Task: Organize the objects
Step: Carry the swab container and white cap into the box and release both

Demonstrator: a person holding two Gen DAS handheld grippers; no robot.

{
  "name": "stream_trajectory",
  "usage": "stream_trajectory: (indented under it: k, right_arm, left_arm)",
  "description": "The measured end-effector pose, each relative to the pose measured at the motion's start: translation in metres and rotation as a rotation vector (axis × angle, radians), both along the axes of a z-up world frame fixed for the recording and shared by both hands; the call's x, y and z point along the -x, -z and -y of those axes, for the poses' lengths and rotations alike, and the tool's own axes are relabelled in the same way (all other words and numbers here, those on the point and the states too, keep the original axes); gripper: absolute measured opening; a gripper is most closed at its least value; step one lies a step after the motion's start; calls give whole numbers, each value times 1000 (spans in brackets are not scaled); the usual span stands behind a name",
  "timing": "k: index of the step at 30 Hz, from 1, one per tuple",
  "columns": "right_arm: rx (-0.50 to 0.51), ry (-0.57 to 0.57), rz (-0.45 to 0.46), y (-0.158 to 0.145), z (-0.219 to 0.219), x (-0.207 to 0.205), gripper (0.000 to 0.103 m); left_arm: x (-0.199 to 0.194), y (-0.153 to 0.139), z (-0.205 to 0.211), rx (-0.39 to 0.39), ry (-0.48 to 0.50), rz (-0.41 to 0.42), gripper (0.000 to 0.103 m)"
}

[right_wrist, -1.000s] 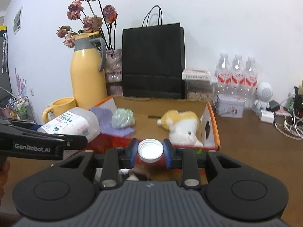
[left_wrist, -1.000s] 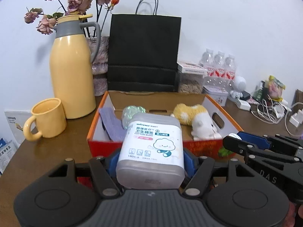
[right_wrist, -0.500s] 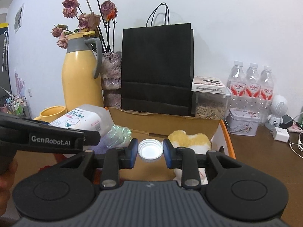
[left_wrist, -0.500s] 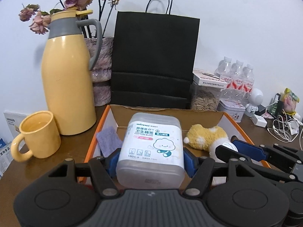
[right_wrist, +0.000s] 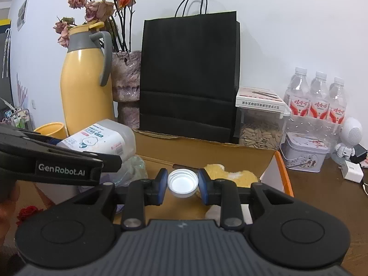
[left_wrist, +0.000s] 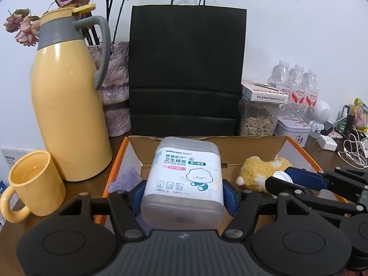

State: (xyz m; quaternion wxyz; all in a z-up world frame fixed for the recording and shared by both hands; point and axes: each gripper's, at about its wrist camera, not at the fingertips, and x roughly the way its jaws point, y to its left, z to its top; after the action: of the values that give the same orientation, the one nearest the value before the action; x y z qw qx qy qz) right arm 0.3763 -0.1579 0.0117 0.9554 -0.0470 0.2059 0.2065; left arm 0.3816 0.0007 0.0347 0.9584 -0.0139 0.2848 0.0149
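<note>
Left wrist: cotton-bud box (left_wrist: 184,179) between fingers (left_wrist: 137,195) (gripped)

The cotton-bud tub (left_wrist: 184,181) hides the middle of the cardboard box (left_wrist: 299,143) and most of the purple cloth (left_wrist: 125,179), the yellow plush toy (right_wrist: 230,176) shows only its top — and small print stays unreadable.

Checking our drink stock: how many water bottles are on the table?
3: water bottles in a row against the wall at right, behind the tin. More may be hidden.
</note>
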Motion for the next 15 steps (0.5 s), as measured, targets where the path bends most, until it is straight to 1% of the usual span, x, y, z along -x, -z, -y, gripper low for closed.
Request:
stream_trajectory:
  k: [4, 5, 6, 7, 8, 9, 10, 12, 15]
  right_arm:
    - [8, -14, -15, 4, -1, -7, 29]
    - [10, -16, -19, 5, -2, -7, 31]
    - [13, -19, -28, 6, -2, -8, 33]
    - [19, -19, -40, 7, -2, -8, 48]
    - [22, -14, -45, 7, -2, -8, 73]
    - [31, -11, -45, 8, -2, -7, 85]
    - [39, -6, -36, 8, -3, -6, 98]
    - [56, 1, -20, 7, -5, -3, 103]
    - [55, -7, -27, 7, -6, -2, 103]
  left_arm:
    - [-5, 3, -2, -9, 8, -16, 65]
    - [-6, 4, -3, -8, 9, -24, 66]
    - [-7, 5, -3, -6, 8, -31, 71]
    - [-8, 5, -5, -3, 2, -36, 79]
    - [-8, 5, -6, -4, -5, -41, 98]
    - [-9, 6, -7, -6, -14, -44, 103]
    - [-8, 6, -7, -9, -21, -42, 103]
    - [-8, 6, -8, -15, -24, -46, 103]
    - [-8, 6, -10, -15, -33, -48, 103]
